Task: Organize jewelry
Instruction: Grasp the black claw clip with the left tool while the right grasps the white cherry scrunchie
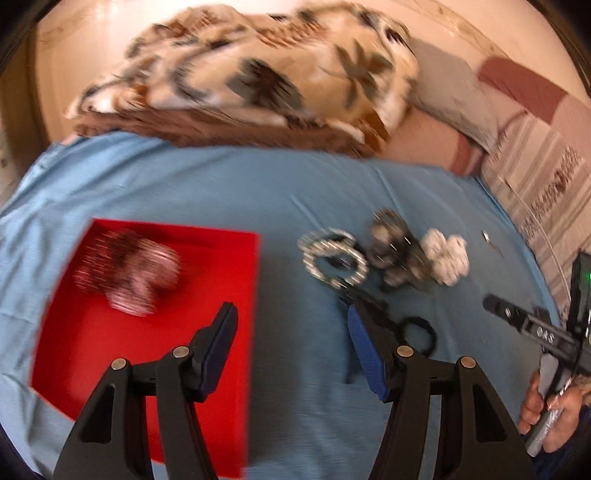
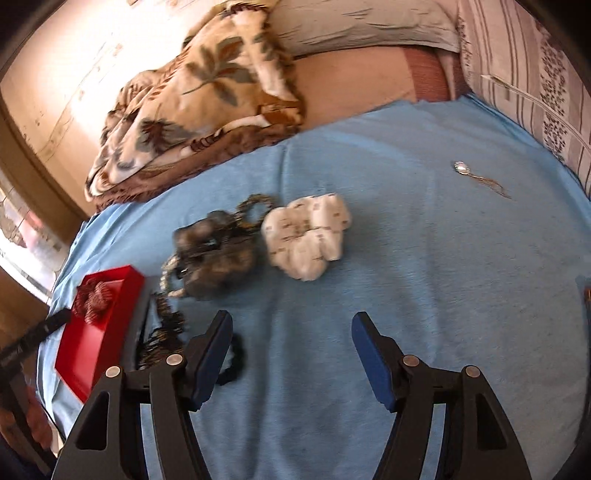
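Note:
A red tray [image 1: 221,295] lies on the blue sheet with a red-and-white striped scrunchie [image 1: 125,277] in it. My left gripper [image 1: 290,314] hangs open over the tray's right edge, nothing between its fingers. Right of it lie silver beaded bracelets [image 1: 332,258], a grey scrunchie [image 1: 391,251], a white scrunchie [image 1: 447,258] and a black hair tie [image 1: 417,336]. My right gripper [image 2: 291,321] is open and empty above bare sheet, short of the white scrunchie [image 2: 310,236] and the grey scrunchie [image 2: 214,251]. A pendant on a chain [image 2: 461,167] lies apart at the far right.
A flowered blanket [image 1: 258,74] and grey pillow [image 2: 362,22] are piled at the back of the bed. A patterned cover [image 2: 535,74] borders the right side. A hand [image 1: 546,413] holds the right gripper's handle. The red tray [image 2: 92,354] sits near the sheet's left edge.

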`<state>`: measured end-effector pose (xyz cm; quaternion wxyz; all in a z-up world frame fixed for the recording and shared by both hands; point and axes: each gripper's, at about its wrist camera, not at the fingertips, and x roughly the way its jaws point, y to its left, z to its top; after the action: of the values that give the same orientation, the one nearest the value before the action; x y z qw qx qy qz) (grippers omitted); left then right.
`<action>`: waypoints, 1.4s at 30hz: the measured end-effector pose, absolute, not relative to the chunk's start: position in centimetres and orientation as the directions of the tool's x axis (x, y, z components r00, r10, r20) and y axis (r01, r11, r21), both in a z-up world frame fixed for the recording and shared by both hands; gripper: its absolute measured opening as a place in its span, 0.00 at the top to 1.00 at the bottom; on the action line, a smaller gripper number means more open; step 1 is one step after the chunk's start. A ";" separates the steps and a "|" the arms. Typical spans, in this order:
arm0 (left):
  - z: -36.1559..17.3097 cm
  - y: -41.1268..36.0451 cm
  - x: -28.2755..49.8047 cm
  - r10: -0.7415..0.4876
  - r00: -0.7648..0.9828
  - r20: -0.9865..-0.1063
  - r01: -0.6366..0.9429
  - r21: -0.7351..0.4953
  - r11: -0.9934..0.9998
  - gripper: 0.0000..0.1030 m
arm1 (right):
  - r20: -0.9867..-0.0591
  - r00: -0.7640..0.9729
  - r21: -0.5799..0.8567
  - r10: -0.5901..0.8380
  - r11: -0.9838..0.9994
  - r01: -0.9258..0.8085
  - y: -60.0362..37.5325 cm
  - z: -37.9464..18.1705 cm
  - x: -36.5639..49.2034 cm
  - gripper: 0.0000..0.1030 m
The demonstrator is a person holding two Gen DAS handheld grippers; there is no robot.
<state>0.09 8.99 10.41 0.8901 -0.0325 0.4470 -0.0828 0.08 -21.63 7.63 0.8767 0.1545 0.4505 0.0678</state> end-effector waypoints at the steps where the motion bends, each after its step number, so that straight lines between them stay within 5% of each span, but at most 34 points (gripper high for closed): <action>1: 9.8 8.0 0.3 -0.181 0.576 -0.797 0.131 -0.129 0.983 0.41 | -0.769 0.587 0.330 0.255 0.944 0.022 -21.9 7.3 0.4 0.30; 12: 4.8 3.9 2.6 -0.156 0.512 -0.845 0.186 -0.069 0.980 0.42 | -0.772 0.597 0.318 0.219 0.946 0.063 -22.8 4.9 6.0 0.31; 19: 3.5 4.0 3.6 -0.167 0.470 -0.867 0.196 -0.082 0.977 0.62 | -0.780 0.593 0.302 0.198 0.950 0.081 -22.3 3.9 8.5 0.31; 21: 3.3 3.8 3.6 -0.174 0.467 -0.867 0.199 -0.089 0.976 0.66 | -0.783 0.592 0.294 0.193 0.953 0.077 -22.1 3.7 8.8 0.40; 25: 3.4 3.2 3.3 -0.200 0.463 -0.864 0.205 -0.116 0.972 0.96 | -0.795 0.578 0.280 0.184 0.957 0.081 -22.1 3.1 9.1 0.81; 42: 9.9 3.4 -2.4 -0.285 0.553 -0.783 0.228 -0.187 0.956 0.97 | -0.738 0.649 0.330 0.184 0.937 0.110 -26.0 8.1 1.7 0.87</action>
<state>-2.40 3.44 9.94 0.8805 -0.0317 0.4500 -0.1455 1.69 -25.97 8.14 0.8908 0.1757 0.4186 0.0207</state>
